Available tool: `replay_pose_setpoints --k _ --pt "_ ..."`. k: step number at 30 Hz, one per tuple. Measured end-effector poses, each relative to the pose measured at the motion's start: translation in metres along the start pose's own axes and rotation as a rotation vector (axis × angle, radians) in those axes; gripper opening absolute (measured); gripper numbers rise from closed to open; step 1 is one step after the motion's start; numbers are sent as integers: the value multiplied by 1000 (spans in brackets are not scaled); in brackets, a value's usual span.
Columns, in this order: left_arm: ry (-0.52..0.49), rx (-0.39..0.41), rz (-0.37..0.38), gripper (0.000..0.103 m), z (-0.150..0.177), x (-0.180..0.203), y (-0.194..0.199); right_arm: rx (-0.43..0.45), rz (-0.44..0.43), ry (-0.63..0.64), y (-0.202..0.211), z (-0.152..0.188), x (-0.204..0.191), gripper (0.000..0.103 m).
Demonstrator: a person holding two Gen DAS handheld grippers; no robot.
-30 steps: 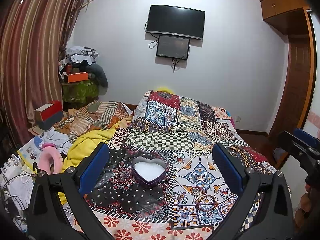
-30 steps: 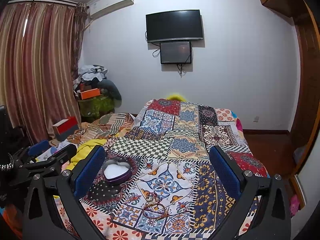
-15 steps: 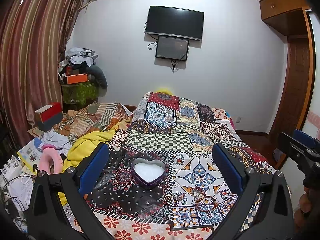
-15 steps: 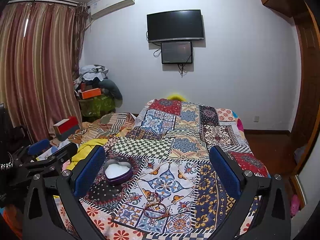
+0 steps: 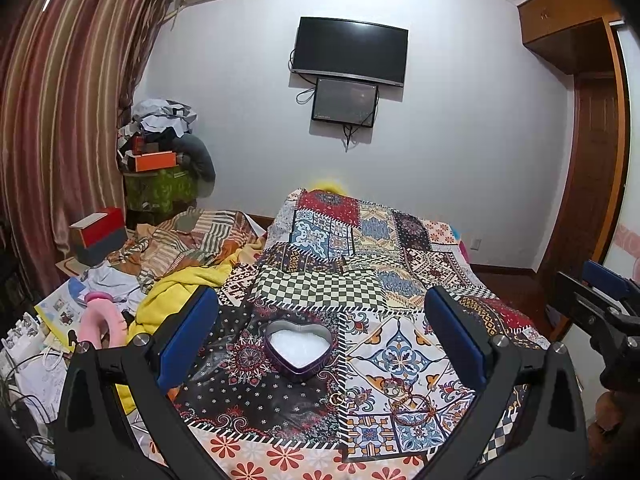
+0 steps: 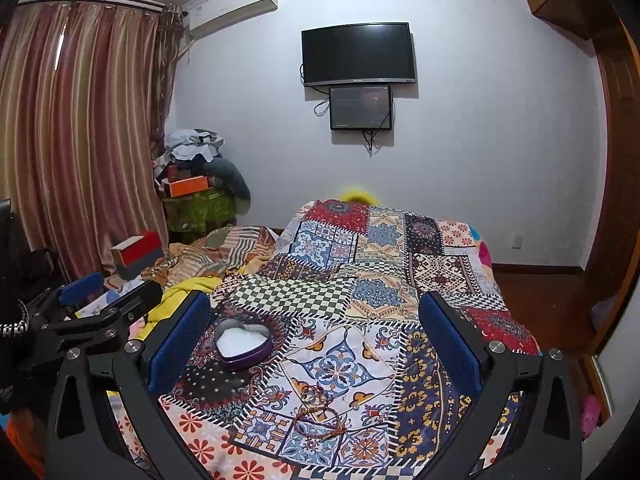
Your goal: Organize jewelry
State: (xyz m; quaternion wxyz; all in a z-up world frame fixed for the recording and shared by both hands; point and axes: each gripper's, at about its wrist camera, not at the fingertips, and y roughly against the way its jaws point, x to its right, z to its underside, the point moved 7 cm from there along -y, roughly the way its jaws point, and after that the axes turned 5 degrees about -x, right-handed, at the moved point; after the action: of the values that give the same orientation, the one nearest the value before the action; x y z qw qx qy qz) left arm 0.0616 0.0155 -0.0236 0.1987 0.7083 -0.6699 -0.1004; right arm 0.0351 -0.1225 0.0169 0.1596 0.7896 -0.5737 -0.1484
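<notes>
Left wrist view: the left hand-held gripper (image 5: pixel 322 330) hangs above the bed with its jaws spread wide and nothing between them. A heart-shaped tin (image 5: pixel 298 349), lid off and white inside, sits on the patchwork quilt (image 5: pixel 360 232) directly ahead between the blue pads. Bracelets (image 5: pixel 408 398) and a small ring (image 5: pixel 337 399) lie loose on the quilt, just right of the tin and nearer the camera. The right hand-held gripper (image 5: pixel 600 300) shows at the right edge.

Right wrist view: the right hand-held gripper (image 6: pixel 316 338) is likewise wide and empty. The tin (image 6: pixel 243 345) lies just beside its left pad. The bracelets (image 6: pixel 320 412) rest on the quilt (image 6: pixel 380 240) between the fingers, apart from the tin. The left hand-held gripper (image 6: pixel 102 300) stands at the left edge.
</notes>
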Motion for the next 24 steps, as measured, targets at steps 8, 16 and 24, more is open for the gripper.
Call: replay_pose_setpoints --k 8,16,24 --pt "1 5 -7 103 0 -3 -2 -1 1 3 -1 -1 -1 103" --pt "-6 -1 -31 103 2 -7 -8 -17 30 -2 -11 4 3 103" --pt "-27 -81 -41 103 16 -13 -36 -102 6 -56 -41 19 23 103"
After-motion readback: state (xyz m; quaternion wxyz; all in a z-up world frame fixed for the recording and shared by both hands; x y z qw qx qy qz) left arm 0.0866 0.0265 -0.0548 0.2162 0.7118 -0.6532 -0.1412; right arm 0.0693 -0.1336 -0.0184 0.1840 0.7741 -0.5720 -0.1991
